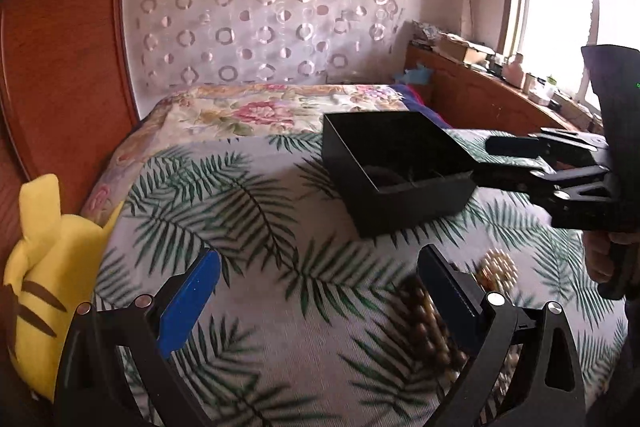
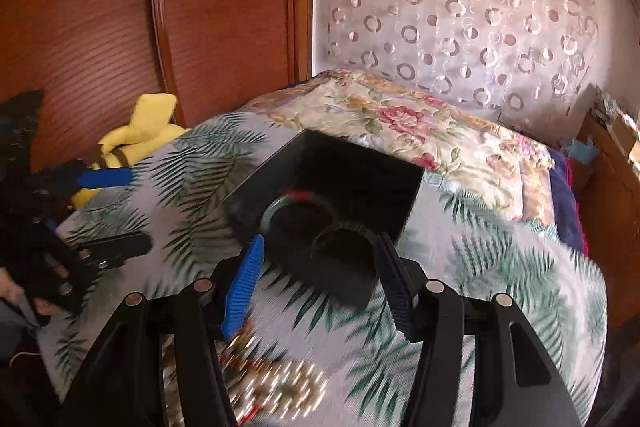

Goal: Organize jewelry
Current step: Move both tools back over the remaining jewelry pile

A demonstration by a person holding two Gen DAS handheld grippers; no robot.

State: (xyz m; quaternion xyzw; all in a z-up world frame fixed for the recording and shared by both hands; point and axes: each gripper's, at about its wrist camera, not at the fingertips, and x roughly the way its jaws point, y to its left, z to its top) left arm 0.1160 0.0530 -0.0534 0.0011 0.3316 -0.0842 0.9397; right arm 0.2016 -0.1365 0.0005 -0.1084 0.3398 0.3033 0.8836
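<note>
Big palm-leaf bedspread (image 1: 280,227) has loads of free room left of the black box (image 1: 396,171), which sits mid-bed with dark bangles inside. Yellow plush (image 1: 44,267) hugs the left edge. Beaded jewelry (image 1: 496,267) lies near the front. Left gripper (image 1: 316,291) wide, empty; right gripper (image 2: 320,283) half-spread, grasping nothing. No readable writing anywhere.

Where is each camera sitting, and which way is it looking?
Left wrist: sits on the left gripper, looking along its open fingers, down over the bed toward the curtain; beads lie near its right finger; the right gripper comes in from the right, its holder's hand showing.
Right wrist: sits on the right gripper, looking down into the black box, beads below; the left gripper and hand show at left.
Both share bed, box, beads, yellow plush toy, curtain.
</note>
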